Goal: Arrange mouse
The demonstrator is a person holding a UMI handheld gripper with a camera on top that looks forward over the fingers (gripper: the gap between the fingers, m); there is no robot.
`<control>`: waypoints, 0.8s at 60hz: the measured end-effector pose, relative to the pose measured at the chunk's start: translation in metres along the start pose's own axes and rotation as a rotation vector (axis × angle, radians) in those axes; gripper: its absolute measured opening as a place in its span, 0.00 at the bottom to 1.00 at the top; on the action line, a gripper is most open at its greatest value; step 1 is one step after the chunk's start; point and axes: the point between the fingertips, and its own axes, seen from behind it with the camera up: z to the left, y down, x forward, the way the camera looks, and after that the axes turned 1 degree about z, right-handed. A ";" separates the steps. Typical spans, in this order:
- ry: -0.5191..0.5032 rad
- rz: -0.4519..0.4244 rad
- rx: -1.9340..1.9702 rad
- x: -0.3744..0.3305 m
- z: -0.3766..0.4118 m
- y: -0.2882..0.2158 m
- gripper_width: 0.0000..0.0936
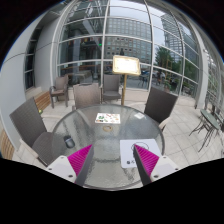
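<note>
My gripper (pixel 113 162) is open and empty, held above the near part of a round glass table (pixel 70 135). Its magenta pads (pixel 81 155) stand wide apart. A white flat sheet (pixel 129 150) lies on the glass just inside the right finger and bears a small dark mark. A smaller white card with dark print (pixel 108 118) lies on the far side of the table, beyond the fingers. I cannot make out a mouse anywhere.
Several grey chairs ring the table: one at the left (pixel 28 120), one at the far side (pixel 87 95), one at the right (pixel 158 102). A cream lamp or sign (pixel 125 66) stands behind. Tall glass walls (pixel 110 30) close the room.
</note>
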 end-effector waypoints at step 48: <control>-0.164 0.352 -0.060 0.230 0.262 0.172 0.86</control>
